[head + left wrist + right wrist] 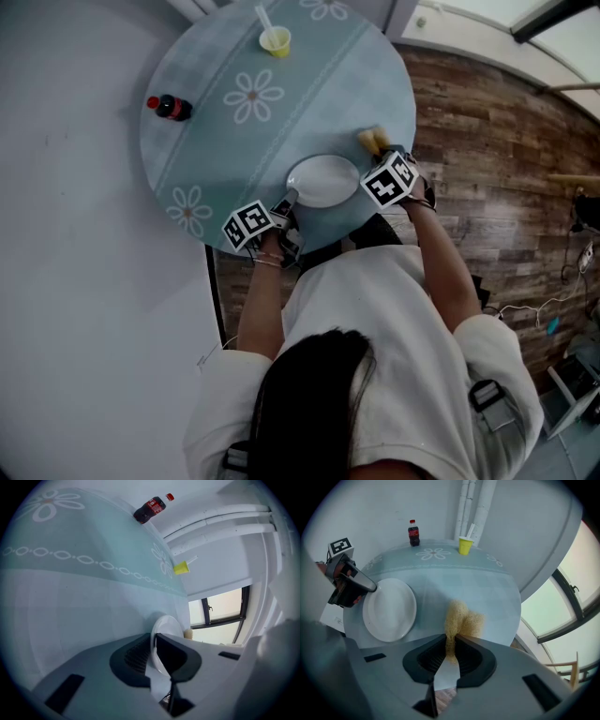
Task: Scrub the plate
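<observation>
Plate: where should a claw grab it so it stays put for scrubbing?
Probably the thin rim of the plate, on the side nearest the person, coming in low over the edge of the table. It lies flat, so only the rim sticks up enough to pinch. The left claw clamps it right there.

This looks like a dining corner of a home-like room: a round table (309, 84) under a pale blue flowered cloth carries a white plate (323, 181), a cola bottle (171, 107) and a yellow cup (276, 40) with a straw. Wood-plank flooring (487, 141), bare white walls (370, 508) and a large window (218, 611) surround it.
</observation>
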A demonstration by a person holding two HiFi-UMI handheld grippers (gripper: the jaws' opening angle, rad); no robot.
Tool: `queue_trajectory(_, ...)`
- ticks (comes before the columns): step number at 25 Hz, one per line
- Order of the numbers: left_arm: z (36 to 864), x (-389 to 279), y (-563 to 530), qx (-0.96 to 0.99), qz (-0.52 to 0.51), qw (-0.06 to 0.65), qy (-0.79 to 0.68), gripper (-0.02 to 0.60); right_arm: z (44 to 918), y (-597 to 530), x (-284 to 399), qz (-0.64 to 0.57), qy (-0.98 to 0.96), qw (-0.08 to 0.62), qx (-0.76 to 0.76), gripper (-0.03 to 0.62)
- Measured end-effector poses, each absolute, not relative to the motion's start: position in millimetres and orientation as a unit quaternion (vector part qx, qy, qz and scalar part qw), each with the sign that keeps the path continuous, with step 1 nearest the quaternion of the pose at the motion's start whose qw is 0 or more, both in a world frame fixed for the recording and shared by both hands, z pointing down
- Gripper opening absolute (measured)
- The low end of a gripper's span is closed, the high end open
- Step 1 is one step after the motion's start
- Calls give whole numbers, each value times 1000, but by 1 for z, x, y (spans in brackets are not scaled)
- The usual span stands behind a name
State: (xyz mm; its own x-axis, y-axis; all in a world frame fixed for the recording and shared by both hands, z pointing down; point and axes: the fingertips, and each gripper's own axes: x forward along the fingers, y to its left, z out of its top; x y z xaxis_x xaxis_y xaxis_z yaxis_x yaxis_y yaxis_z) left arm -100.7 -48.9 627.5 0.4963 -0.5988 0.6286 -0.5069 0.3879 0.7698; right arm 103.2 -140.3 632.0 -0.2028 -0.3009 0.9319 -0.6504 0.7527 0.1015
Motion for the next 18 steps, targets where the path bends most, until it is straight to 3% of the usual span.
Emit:
queue_trajectory(6, 629, -101, -48, 555, -33, 663, -501, 44, 635, -136, 97, 154, -755, 560, 305, 68)
queue_trajectory(9, 628, -100, -49, 560, -35, 664, -494, 44, 635, -132, 94, 166, -759, 555, 298, 125)
queue_trajectory(18, 628, -100, -49, 559, -38, 662, -498, 44, 612, -129, 93, 192, -782, 511, 301, 183)
